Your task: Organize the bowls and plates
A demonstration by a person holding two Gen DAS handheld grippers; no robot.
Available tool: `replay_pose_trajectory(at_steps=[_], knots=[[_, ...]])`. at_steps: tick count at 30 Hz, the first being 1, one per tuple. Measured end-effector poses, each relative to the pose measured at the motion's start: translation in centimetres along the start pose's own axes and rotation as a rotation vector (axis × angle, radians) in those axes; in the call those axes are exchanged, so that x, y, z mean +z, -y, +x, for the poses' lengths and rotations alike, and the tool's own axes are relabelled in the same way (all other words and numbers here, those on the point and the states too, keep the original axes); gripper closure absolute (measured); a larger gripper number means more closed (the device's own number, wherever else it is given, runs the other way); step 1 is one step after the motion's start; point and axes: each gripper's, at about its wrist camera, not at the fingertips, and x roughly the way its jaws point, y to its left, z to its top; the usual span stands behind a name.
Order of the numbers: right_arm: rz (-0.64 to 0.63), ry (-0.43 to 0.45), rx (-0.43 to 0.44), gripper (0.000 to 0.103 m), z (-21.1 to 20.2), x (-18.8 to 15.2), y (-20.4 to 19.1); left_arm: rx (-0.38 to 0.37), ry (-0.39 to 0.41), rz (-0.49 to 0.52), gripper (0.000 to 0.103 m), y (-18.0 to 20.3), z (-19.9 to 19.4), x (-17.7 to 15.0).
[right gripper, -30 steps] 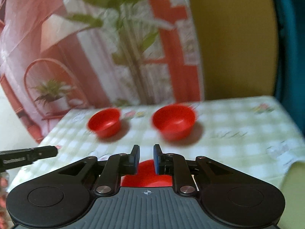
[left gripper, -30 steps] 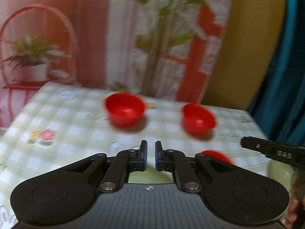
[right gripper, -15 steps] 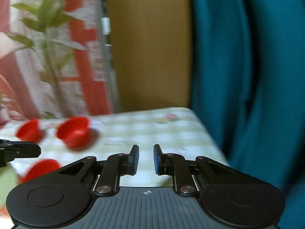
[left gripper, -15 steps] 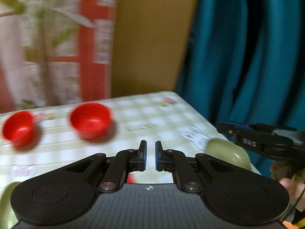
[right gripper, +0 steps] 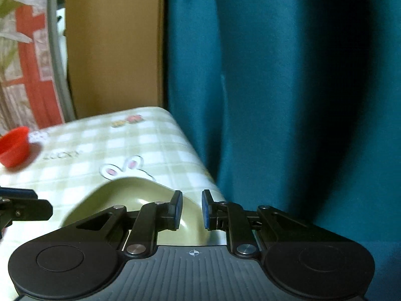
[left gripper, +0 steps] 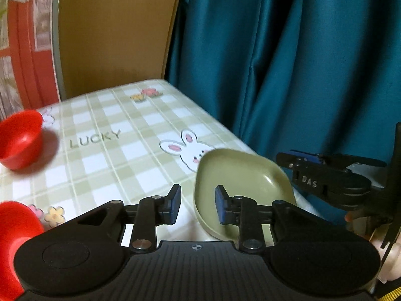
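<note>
An olive green plate (left gripper: 240,175) lies near the right edge of the checked tablecloth (left gripper: 112,150); it also shows in the right wrist view (right gripper: 130,193). My left gripper (left gripper: 198,204) is open, its jaws on either side of the plate's left rim. My right gripper (right gripper: 191,209) is open and empty, low over the plate's right rim; it shows from the side in the left wrist view (left gripper: 325,173). A red bowl (left gripper: 20,138) stands at the far left, also seen in the right wrist view (right gripper: 13,146). Another red bowl (left gripper: 15,228) sits at the lower left.
A teal curtain (left gripper: 300,62) hangs just past the table's right edge. A tan panel (left gripper: 112,30) and a red-and-white printed backdrop (left gripper: 22,45) stand behind the table. The cloth carries a rabbit print (left gripper: 188,150).
Both grippers have swung right, from the red bowls to the green plate at the table's right edge. The left jaws have opened wider; the right jaws have opened slightly.
</note>
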Motion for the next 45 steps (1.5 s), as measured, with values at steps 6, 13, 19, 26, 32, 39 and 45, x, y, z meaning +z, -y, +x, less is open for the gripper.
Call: replay_pose_trajectory(at_steps=[6,13,19,26,32,39,45], knots=[[0.035,-0.042,-0.003,0.085,0.8,-1.4,1.0,0.006,-0.048,-0.033,0.071,-0.5,2.4,-1.1],[0.079,-0.067,0.016,0.088,1.6,-1.9,1.1,-0.013,-0.080,-0.037,0.070,-0.6,3.5,-1.9],[0.114,-0.085,0.036,0.092,2.2,-2.2,1.5,-0.043,-0.076,-0.061,0.075,-1.0,2.8,-2.4],[0.138,-0.087,0.086,0.097,1.4,-1.6,0.6,-0.036,-0.063,-0.064,0.086,-1.3,1.3,-2.2],[0.142,-0.062,0.151,0.097,-0.1,0.0,-1.6,0.012,-0.029,-0.062,0.086,-2.6,-1.6,-2.0],[0.136,-0.039,0.289,0.097,-1.9,2.6,-5.8,0.061,0.032,-0.115,0.086,-6.6,-6.5,-1.7],[0.098,-0.044,0.408,0.095,-3.4,4.6,-11.4,0.109,0.103,-0.175,0.086,-11.5,-11.9,-1.6]])
